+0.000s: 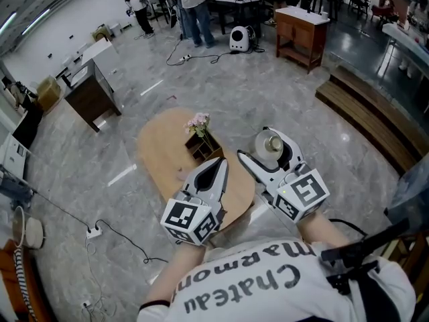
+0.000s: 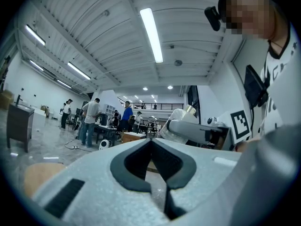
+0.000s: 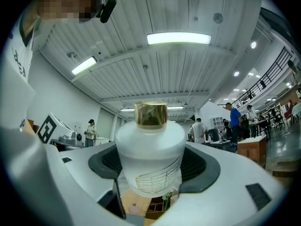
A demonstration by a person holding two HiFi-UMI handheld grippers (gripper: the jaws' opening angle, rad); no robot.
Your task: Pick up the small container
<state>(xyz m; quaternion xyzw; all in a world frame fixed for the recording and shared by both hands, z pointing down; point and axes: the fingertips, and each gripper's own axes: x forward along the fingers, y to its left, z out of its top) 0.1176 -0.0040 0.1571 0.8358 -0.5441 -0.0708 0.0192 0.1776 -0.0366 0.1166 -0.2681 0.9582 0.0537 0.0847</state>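
Note:
The small container (image 3: 149, 157) is a frosted white bottle with a gold cap (image 3: 150, 114). My right gripper (image 3: 151, 167) is shut on its body and holds it upright in the air. From the head view the bottle (image 1: 271, 143) sits between the right gripper's (image 1: 263, 147) jaws, above the right edge of the oval wooden table (image 1: 164, 149). My left gripper (image 1: 220, 162) hovers over the table's near part, shut, with nothing in it. In the left gripper view its jaws (image 2: 151, 141) meet at the tips, and the held bottle (image 2: 187, 114) shows beyond them.
A dark wooden divided box (image 1: 203, 147) with pink flowers (image 1: 198, 121) stands on the table. Around it are a grey stone floor, a cable and power strip (image 1: 94, 232) at left, a dark cabinet (image 1: 90, 92), a wooden bench (image 1: 375, 123) at right and people (image 1: 191, 9) at the back.

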